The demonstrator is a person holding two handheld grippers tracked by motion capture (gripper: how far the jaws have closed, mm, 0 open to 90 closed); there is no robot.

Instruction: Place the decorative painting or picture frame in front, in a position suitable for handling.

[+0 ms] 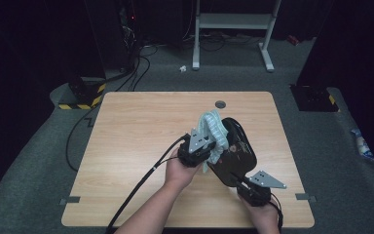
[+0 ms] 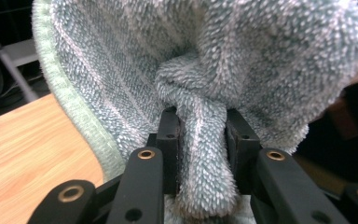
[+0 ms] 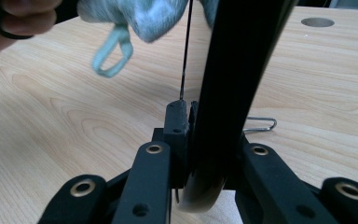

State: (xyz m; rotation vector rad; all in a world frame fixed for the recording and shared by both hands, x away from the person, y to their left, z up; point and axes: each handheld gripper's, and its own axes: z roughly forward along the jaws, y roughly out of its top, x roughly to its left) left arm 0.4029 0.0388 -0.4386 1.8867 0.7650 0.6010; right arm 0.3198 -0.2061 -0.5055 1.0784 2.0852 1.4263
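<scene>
Gripping a bunched fold of the towel, the left gripper has both jaws pressed into the pale blue-green pile; in the left gripper view the fold runs down between the jaws at bottom centre, and the rest of the cloth fans out across the top of the frame, its lighter hem curving down the left side. A strip of the wooden table shows at lower left of that view.

High view: the left gripper sits a little right of frame centre, held by the left hand, with the towel rising above it and draped against the black pan. The pan is tilted up off the table, its round body just right of the towel and touching it. The pan's handle runs down and right to the right gripper, held by the right hand at the bottom edge, right of centre.

Right gripper view: the right gripper is clamped on the pan's handle, a dark bar rising from bottom centre to the top of the frame. The towel hangs at upper left, blurred, with its hanging loop dangling below it. A wire clip lies on the table just right of the handle. A round hole in the table sits at upper right.
</scene>
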